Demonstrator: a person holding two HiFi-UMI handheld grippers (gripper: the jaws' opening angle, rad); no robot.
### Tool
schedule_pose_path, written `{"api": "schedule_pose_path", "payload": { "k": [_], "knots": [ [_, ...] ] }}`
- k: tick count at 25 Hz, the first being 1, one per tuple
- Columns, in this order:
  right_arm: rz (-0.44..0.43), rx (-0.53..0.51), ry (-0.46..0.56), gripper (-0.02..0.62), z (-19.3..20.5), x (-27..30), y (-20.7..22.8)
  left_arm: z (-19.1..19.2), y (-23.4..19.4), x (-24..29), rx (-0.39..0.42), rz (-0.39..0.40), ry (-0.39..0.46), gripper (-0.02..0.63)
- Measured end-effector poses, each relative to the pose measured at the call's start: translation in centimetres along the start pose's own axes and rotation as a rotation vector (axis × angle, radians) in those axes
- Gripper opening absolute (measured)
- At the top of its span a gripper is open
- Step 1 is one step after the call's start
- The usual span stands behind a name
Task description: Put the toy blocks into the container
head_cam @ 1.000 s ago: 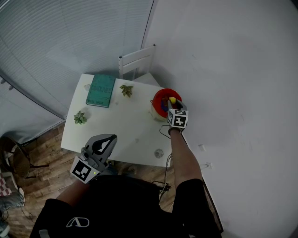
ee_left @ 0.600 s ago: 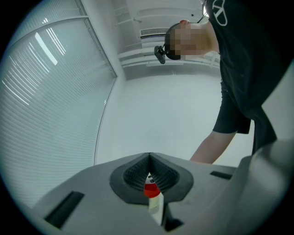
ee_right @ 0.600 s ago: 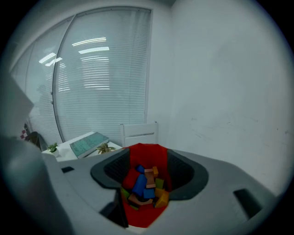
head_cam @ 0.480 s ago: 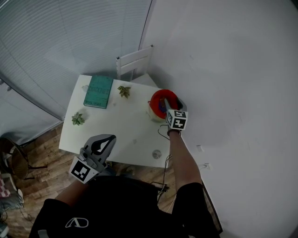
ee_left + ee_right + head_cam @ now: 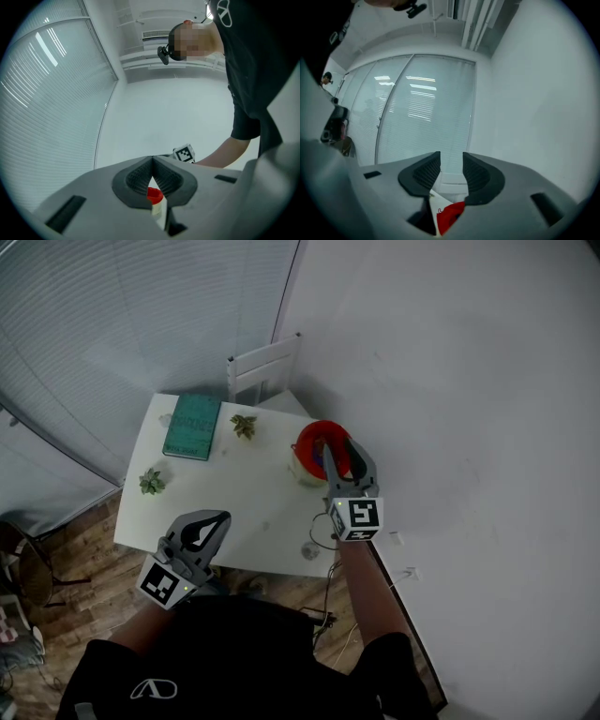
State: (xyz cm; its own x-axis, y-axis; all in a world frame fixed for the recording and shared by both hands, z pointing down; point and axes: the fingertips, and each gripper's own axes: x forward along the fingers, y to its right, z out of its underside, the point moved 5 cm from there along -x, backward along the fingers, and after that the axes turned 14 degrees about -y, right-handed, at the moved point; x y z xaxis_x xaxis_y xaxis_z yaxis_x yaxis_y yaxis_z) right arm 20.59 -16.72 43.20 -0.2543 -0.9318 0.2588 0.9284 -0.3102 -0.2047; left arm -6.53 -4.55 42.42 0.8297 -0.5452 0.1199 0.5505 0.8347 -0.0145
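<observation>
Red container (image 5: 307, 439) one; green book (image 5: 191, 427) one; plants (image 5: 244, 426) two.

Table (image 5: 253, 498) middle lies bare; wall (image 5: 450, 427) crowds the container (image 5: 311, 436) (book (image 5: 191, 427), plants (image 5: 150, 482) sit leftward).

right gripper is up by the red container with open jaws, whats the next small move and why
Probably draw the right gripper back from the red container toward the near edge of the white table. Its jaws have just been closing but stand apart with nothing between them. No loose block shows on the table, only a small round thing that I can't identify and that may be worth checking.
</observation>
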Motion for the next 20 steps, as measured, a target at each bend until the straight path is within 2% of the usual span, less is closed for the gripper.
{"api": "schedule_pose_path", "payload": {
  "k": [3, 8, 14, 20],
  "knots": [
    [-0.028, 0.010, 0.072, 0.132, -1.9, -2.9, -2.0, 0.0, 0.0, -0.1, 0.002, 0.001, 0.000, 0.005],
    [-0.092, 0.044, 0.121, 0.110, -3.2, -6.5, -5.1, -0.3, -0.1, -0.1, 0.010, 0.000, 0.009, 0.005],
    [-0.109, 0.028, 0.128, 0.092, -2.7, -9.4, -8.7, -0.4, 0.0, -0.3, 0.015, 0.003, 0.013, 0.005],
    [-0.119, 0.079, 0.139, 0.075, -1.5, -11.6, -10.4, -0.4, 0.0, -0.4, 0.011, -0.002, 0.011, 0.005]
  ]
}}
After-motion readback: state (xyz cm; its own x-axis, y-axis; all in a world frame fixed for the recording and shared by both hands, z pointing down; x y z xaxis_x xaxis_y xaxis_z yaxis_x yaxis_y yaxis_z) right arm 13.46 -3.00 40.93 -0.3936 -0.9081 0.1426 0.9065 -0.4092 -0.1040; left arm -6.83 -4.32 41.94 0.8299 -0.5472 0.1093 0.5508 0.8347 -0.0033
